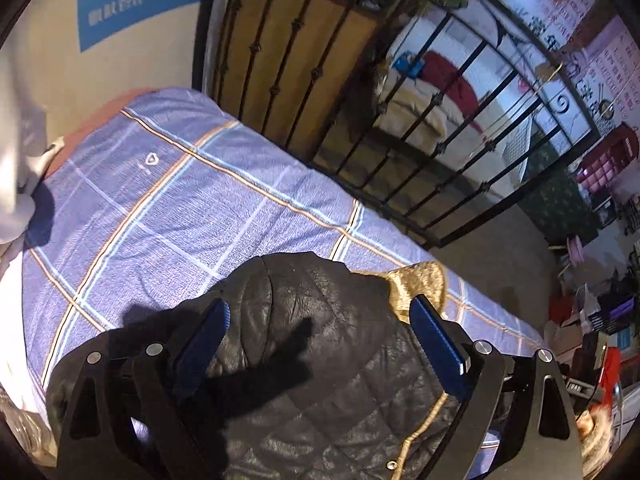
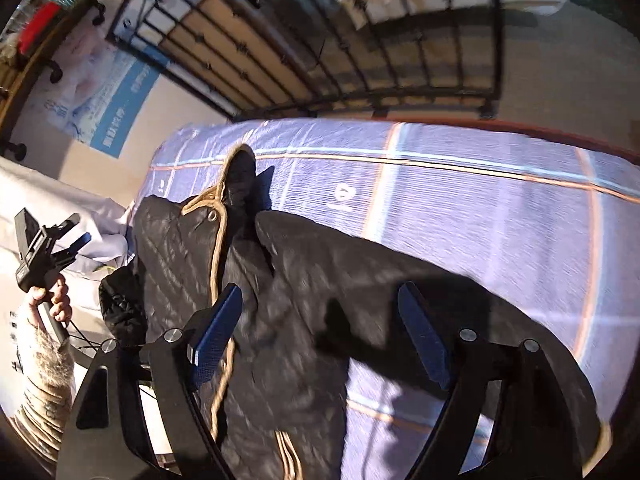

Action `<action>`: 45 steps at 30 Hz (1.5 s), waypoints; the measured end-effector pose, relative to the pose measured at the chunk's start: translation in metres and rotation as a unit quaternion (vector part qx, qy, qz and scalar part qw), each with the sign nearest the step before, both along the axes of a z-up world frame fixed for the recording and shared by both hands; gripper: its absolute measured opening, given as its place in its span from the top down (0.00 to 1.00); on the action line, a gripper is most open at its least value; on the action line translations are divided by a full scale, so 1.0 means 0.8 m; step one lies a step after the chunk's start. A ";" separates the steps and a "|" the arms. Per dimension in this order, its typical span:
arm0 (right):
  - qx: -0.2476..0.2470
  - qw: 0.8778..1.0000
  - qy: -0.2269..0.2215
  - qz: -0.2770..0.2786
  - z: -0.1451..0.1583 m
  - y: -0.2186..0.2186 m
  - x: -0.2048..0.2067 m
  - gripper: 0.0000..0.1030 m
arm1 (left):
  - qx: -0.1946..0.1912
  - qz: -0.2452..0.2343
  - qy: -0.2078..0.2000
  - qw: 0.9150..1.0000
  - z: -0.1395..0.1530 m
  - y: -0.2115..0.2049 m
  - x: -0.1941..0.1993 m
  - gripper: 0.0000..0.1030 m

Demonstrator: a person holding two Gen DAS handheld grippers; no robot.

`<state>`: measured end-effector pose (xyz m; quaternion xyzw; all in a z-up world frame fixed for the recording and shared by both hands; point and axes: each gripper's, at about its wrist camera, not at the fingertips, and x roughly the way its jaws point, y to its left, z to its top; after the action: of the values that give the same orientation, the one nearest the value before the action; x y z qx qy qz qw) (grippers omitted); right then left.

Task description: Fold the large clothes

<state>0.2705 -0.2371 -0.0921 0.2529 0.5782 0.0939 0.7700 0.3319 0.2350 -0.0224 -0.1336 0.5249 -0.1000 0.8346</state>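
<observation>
We are hovering both grippers over the black jacket (image 2: 288, 300) sprawled across the bed (image 2: 480, 208), lower centre of both views. The left gripper (image 1: 320, 332) and right gripper (image 2: 320, 332) are holding their fingers apart, gripping nothing. Pinching only the slippery quilted top layer risks dragging the jacket crooked.

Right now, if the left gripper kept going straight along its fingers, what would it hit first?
Most likely the black quilted jacket on the bed: the left gripper is open with that fabric filling the gap between its fingers. Depth is hard to judge here.
</observation>
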 end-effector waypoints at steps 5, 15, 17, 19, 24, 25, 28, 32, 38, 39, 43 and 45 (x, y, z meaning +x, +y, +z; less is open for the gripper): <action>-0.003 0.999 0.038 -0.005 -0.086 0.053 0.082 0.22 | 0.017 -0.025 0.096 0.995 -0.106 -0.023 0.065 0.14; -0.029 0.999 -0.015 0.010 -0.052 0.096 0.008 0.87 | 0.078 -0.155 0.013 0.985 -0.091 -0.062 -0.007 0.74; -0.051 0.996 -0.077 -0.007 0.022 0.085 -0.031 0.87 | 0.046 -0.142 -0.056 0.987 -0.032 -0.056 -0.037 0.78; -0.079 0.987 -0.138 -0.023 0.094 0.077 -0.076 0.87 | -0.001 -0.134 -0.133 0.982 0.026 -0.053 -0.067 0.78; -0.143 0.958 -0.235 -0.081 0.180 0.029 -0.120 0.73 | -0.060 -0.114 -0.183 0.975 0.038 -0.088 -0.049 0.28; -0.152 0.960 -0.214 -0.098 0.170 0.017 -0.113 0.43 | -0.047 -0.098 -0.139 0.984 0.011 -0.103 -0.024 0.15; -0.166 0.965 -0.110 -0.171 0.090 -0.033 -0.083 0.06 | 0.022 -0.093 -0.042 0.995 -0.070 -0.146 0.026 0.18; -0.086 0.966 -0.045 -0.240 0.039 -0.061 -0.114 0.16 | 0.078 -0.084 -0.002 0.993 -0.108 -0.140 0.017 0.27; -0.073 0.987 -0.030 -0.139 0.036 0.021 -0.231 0.16 | 0.007 -0.099 -0.002 0.995 -0.067 -0.050 -0.097 0.24; -0.089 0.989 -0.022 -0.117 0.035 0.036 -0.240 0.16 | 0.010 -0.108 0.002 0.994 -0.066 -0.046 -0.120 0.24; -0.128 0.992 -0.013 -0.018 0.008 0.116 -0.268 0.16 | 0.045 -0.175 0.017 0.983 -0.086 -0.068 -0.228 0.24; -0.131 0.991 -0.012 0.004 -0.004 0.144 -0.265 0.16 | 0.059 -0.208 0.029 0.976 -0.104 -0.089 -0.268 0.24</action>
<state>0.0582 -0.1219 -0.0949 0.1459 0.5770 0.0236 0.8033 0.1176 0.1636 -0.1056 0.0256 0.5706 -0.2363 0.7861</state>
